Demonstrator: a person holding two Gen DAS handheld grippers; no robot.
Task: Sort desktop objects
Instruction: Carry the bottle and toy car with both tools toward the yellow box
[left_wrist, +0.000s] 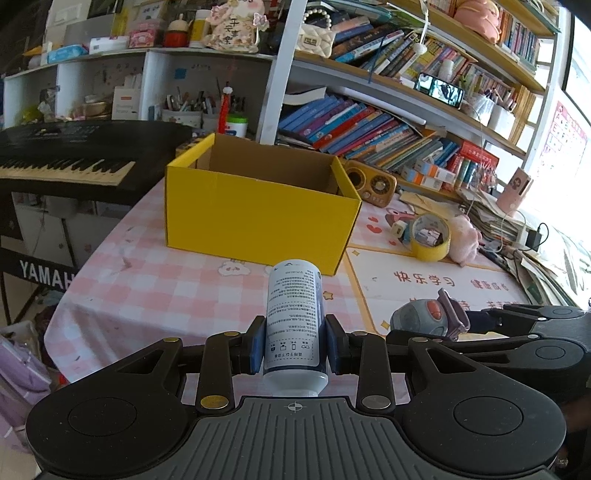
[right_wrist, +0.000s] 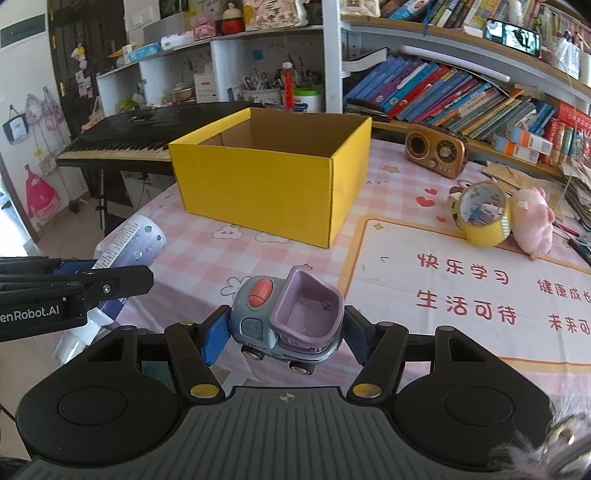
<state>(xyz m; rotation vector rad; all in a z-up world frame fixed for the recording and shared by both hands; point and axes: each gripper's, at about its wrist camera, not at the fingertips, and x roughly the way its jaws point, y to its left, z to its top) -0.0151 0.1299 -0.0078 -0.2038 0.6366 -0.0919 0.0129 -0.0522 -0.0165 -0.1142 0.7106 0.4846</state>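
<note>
My left gripper (left_wrist: 294, 345) is shut on a white and blue spray can (left_wrist: 294, 314), held above the checked tablecloth in front of an open yellow box (left_wrist: 258, 218). The can also shows in the right wrist view (right_wrist: 125, 243). My right gripper (right_wrist: 284, 332) is shut on a grey and purple toy truck (right_wrist: 288, 317), held above the table to the right of the left gripper. The truck also shows in the left wrist view (left_wrist: 428, 317). The yellow box (right_wrist: 269, 184) stands open ahead, and the part of its inside in view holds nothing.
A yellow tape roll (right_wrist: 484, 214), a pink plush pig (right_wrist: 532, 221) and a small white cube (left_wrist: 398, 229) lie right of the box. A brown radio (right_wrist: 436, 149) stands behind. A black keyboard (right_wrist: 147, 136) is at the left, bookshelves at the back.
</note>
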